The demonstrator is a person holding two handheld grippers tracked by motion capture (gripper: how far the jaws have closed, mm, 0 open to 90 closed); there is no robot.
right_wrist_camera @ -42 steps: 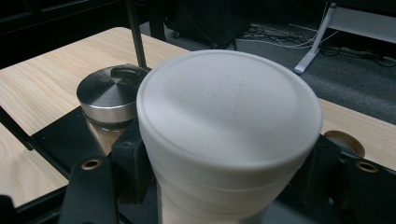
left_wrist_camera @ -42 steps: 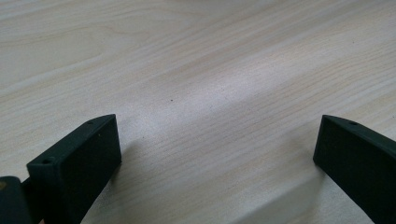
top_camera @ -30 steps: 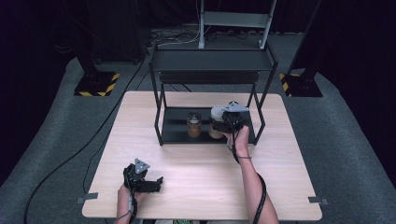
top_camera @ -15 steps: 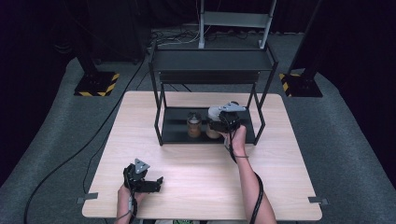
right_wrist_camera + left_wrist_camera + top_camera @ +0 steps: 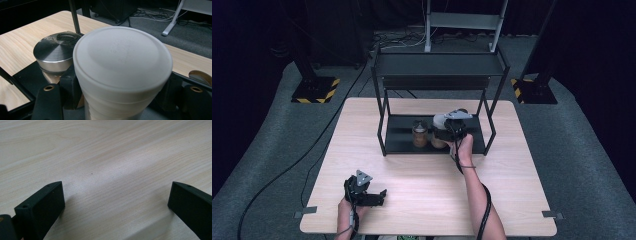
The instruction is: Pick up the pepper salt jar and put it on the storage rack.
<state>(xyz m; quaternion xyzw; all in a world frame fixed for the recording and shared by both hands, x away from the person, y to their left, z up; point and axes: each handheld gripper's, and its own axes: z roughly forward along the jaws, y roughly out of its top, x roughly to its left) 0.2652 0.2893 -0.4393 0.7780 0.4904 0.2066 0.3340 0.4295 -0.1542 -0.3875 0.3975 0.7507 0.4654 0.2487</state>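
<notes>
The high view showed a pale wooden table [image 5: 422, 200] on grey carpet, and on its far half a black metal two-tier shelf rack [image 5: 439, 67] whose lower tray [image 5: 399, 140] sat on the tabletop. On that lower tray stood a jar with a brushed metal lid and amber-brown contents [image 5: 420, 134], and just to its right a cylindrical container with a white plastic lid [image 5: 439, 121]. The right gripper [image 5: 447, 131] reached in under the rack's upper shelf, the person's forearm stretching across the table towards it. In the right gripper view its black jaws pressed on either side of the white-lidded container [image 5: 122, 67], just below the lid, so the claw was clamped on it; the metal-lidded jar [image 5: 56, 53] stood close behind it on the left, touching or nearly so. Whether the container rested on the tray or was lifted off it could not be told. The left gripper [image 5: 362, 192] lay near the table's front edge, well apart from the rack. In the left gripper view its jaws stood wide apart over bare wood [image 5: 112, 170].
</notes>
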